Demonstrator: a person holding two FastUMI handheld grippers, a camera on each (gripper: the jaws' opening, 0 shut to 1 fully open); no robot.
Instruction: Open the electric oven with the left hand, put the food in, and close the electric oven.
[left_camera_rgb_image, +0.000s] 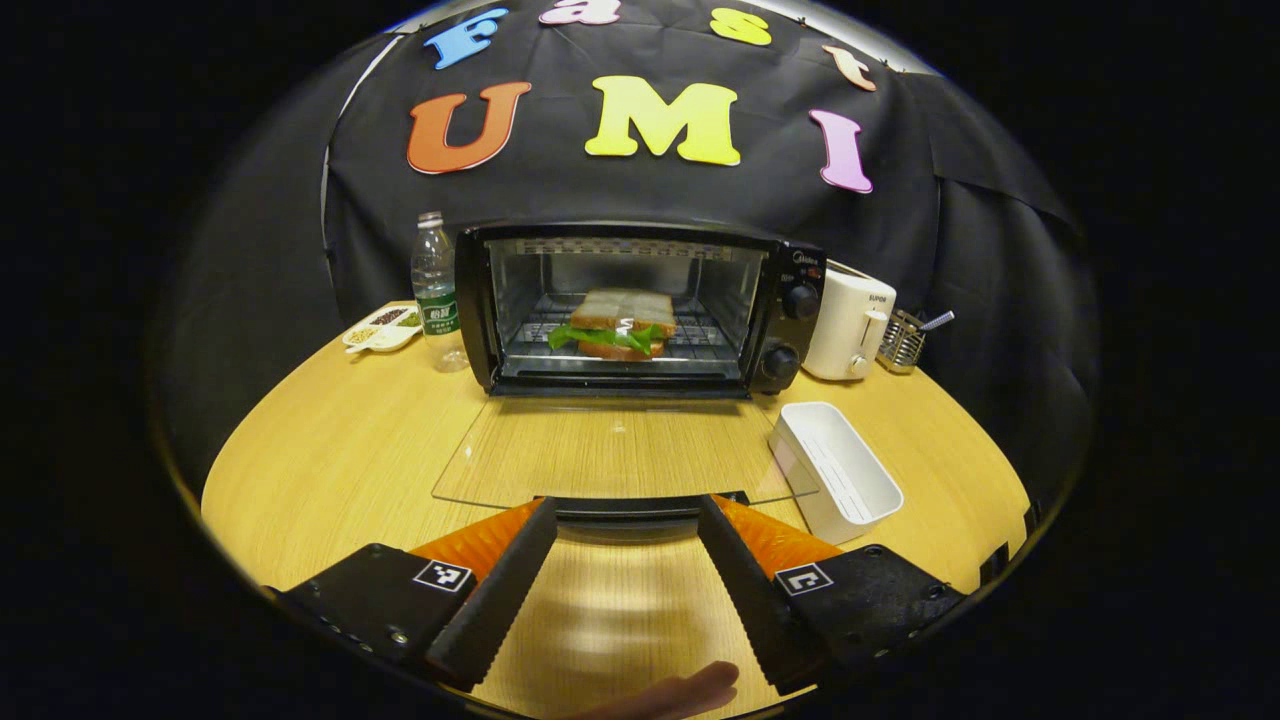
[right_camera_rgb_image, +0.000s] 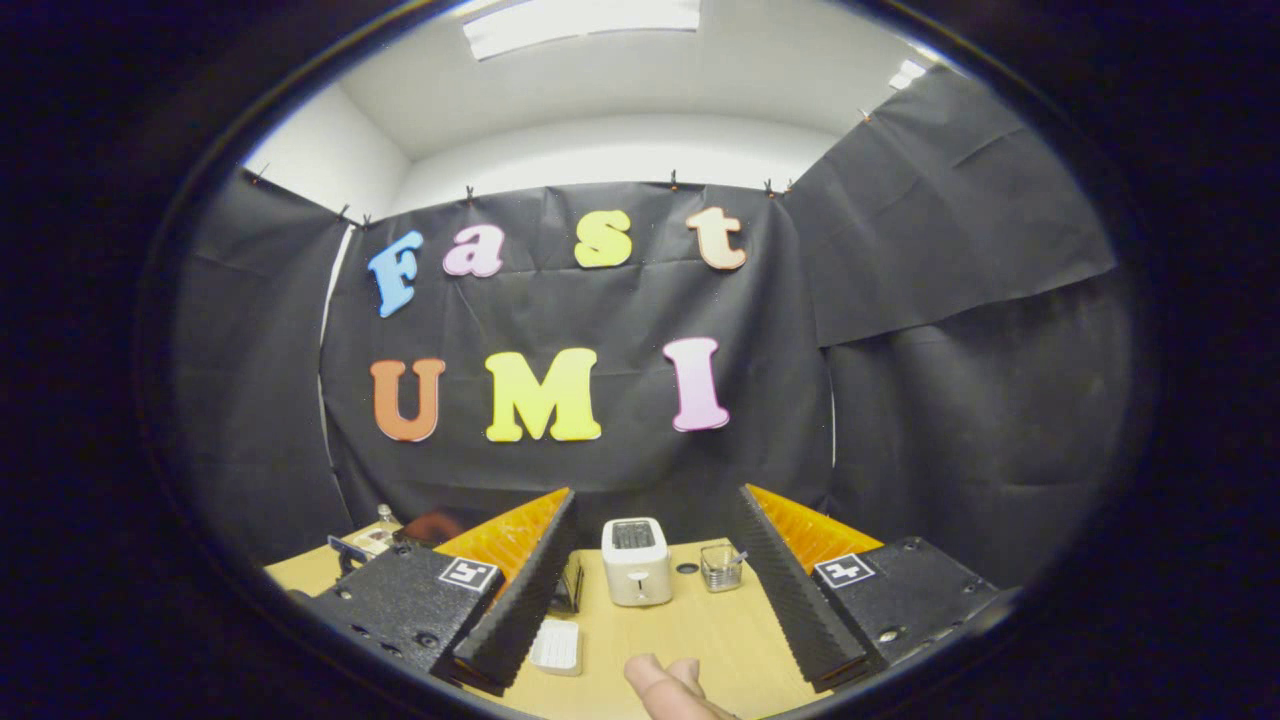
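Our left gripper (left_camera_rgb_image: 625, 520) is spread, released, its tips on either side of the handle (left_camera_rgb_image: 625, 508) of the lowered door (left_camera_rgb_image: 610, 450). The sandwich (left_camera_rgb_image: 620, 325) sits on the rack inside the oven (left_camera_rgb_image: 640, 305). Our right gripper (right_camera_rgb_image: 650, 590) hangs released above the worktop (right_camera_rgb_image: 690, 630), holding nothing. Risk: lifting before we clench, the handle slips and the glass door drops; a skewed swing could nudge the tray (left_camera_rgb_image: 835, 470) just beside it.

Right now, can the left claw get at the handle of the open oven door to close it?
Probably yes. The left claw is open, with the door handle right between its fingertips. The glass door lies flat and nothing blocks it; the white tray sits off to the side.
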